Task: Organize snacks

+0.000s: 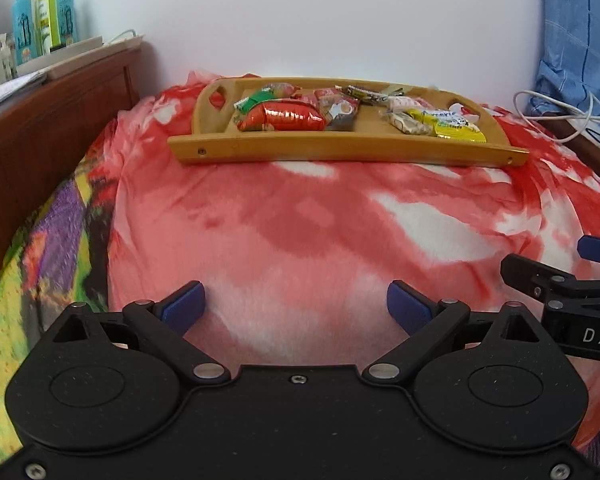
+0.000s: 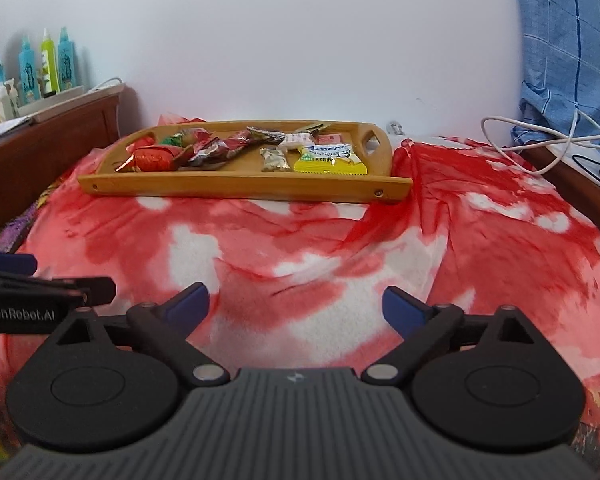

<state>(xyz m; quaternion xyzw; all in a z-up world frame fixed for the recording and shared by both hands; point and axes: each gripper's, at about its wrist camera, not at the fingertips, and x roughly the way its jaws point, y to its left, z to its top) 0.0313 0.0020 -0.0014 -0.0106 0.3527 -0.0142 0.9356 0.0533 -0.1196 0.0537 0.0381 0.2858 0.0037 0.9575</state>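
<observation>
1. The left gripper point(image 1: 296, 308) hangs over the near part of the bed, jaws spread wide with only the red-and-white blanket point(image 1: 300, 220) showing between them.
2. The right gripper point(image 2: 296, 306) sits just beside it at the same level, its jaws likewise spread and holding nothing.
3. A wooden tray point(image 1: 340, 147) with cut-out handles lies on the blanket toward the far edge of the bed, close to the white wall point(image 1: 320, 20), well apart from both grippers.
4. All the snacks lie inside the tray. On its left half, a shiny red packet point(image 1: 280, 118) lies next to a green-ended wrapper point(image 1: 252, 101) and a dark red pouch point(image 1: 340, 111).
5. On the tray's right half, a yellow packet point(image 2: 330, 162) with a blue-and-white label lies by the right handle, with a small pale nut bar point(image 2: 275, 159) touching its left side and a white candy wrapper point(image 2: 296, 141) behind them.
6. Off the bed's left edge, a wooden headboard point(image 1: 56, 120) carries blue and green bottles point(image 1: 44, 16).
7. Past the right edge, white cables point(image 2: 540, 140) lie below a blue checked cloth point(image 2: 572, 40).
</observation>
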